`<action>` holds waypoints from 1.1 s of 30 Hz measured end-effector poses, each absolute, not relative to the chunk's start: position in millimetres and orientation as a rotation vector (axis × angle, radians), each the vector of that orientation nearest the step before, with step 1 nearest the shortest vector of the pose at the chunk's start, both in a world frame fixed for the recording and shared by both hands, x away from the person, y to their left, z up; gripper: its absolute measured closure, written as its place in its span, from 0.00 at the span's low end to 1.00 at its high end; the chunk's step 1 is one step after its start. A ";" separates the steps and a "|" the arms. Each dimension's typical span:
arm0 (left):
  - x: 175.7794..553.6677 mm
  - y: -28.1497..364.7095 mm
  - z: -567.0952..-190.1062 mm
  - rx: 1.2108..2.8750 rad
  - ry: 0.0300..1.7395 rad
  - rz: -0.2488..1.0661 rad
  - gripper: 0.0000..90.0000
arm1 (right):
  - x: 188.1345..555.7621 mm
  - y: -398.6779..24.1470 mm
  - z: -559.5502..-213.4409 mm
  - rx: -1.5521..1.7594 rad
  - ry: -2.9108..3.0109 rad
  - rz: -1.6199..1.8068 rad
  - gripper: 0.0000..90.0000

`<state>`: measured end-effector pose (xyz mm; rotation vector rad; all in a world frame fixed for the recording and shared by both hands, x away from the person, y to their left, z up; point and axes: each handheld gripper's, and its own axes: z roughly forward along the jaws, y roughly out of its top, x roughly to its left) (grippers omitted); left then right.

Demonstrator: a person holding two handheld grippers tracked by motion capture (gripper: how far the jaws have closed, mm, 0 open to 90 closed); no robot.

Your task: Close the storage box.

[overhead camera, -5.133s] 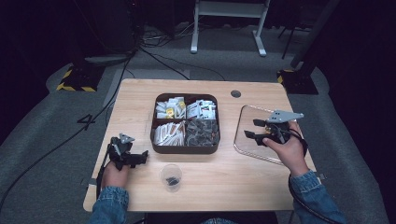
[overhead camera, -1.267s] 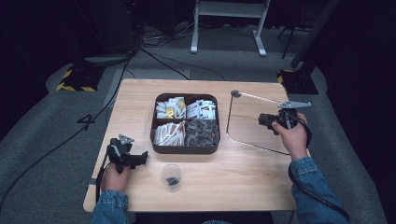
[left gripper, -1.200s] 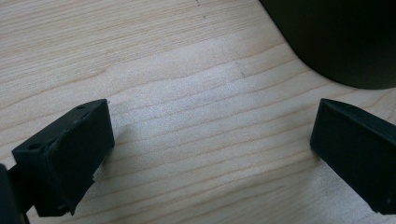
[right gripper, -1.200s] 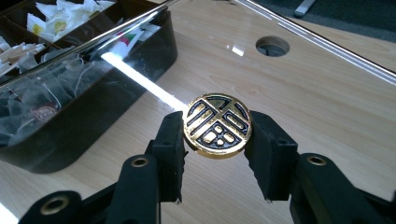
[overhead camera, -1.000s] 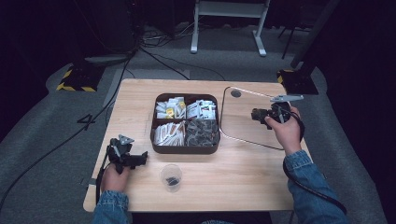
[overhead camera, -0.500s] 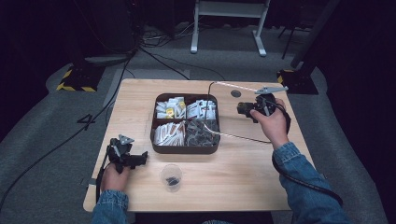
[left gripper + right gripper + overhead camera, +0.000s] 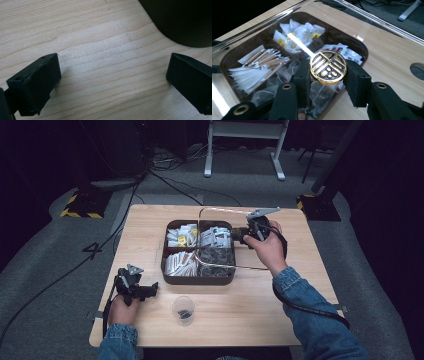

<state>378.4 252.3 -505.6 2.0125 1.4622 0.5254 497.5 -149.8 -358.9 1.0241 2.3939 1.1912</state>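
A pale wooden desk [image 7: 150, 220] stands at the centre of the high view, ringed by grey carpet and a dark room; black cables trail across the floor at upper left, and a white metal stand [image 7: 243, 147] rises at the top of the frame.

At lower left, the left claw [image 7: 150, 289] lies low on the desk in the person's left hand [image 7: 119, 307], its jaws wide apart with nothing but bare wood between them in the left gripper view.

Right of centre, the right hand [image 7: 265, 251] holds the right claw [image 7: 234, 234] raised over the tray's right half. Its jaws are clamped on the gold-and-black round knob [image 7: 328, 67] of a clear lid [image 7: 220, 240], which hangs tilted above the tray's right-hand compartments.

The dark four-compartment tray [image 7: 165, 265] sits mid-desk. White and yellow sachets fill the upper-left section, printed packets the upper right, brown-tipped paper sticks the lower left, and tea bags the lower right. Near the desk's front edge, below the tray, stands a small clear cup [image 7: 183, 309] with something dark inside.
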 end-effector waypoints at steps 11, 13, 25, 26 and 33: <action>377.1 252.1 -505.6 2.009 1.469 0.531 0.00 | 502.7 -112.3 -361.3 1.006 2.414 1.184 0.65; 377.1 252.2 -505.5 2.010 1.468 0.529 0.00 | 503.3 -105.5 -362.6 1.003 2.414 1.182 0.65; 377.8 252.9 -505.4 2.018 1.458 0.526 0.00 | 502.2 -69.0 -374.8 1.001 2.418 1.174 0.65; 377.9 253.0 -505.4 2.018 1.457 0.526 0.00 | 502.2 -66.0 -376.4 1.002 2.418 1.174 0.65; 378.5 253.1 -505.5 2.019 1.452 0.521 0.00 | 503.8 -49.6 -387.9 0.986 2.436 1.172 0.65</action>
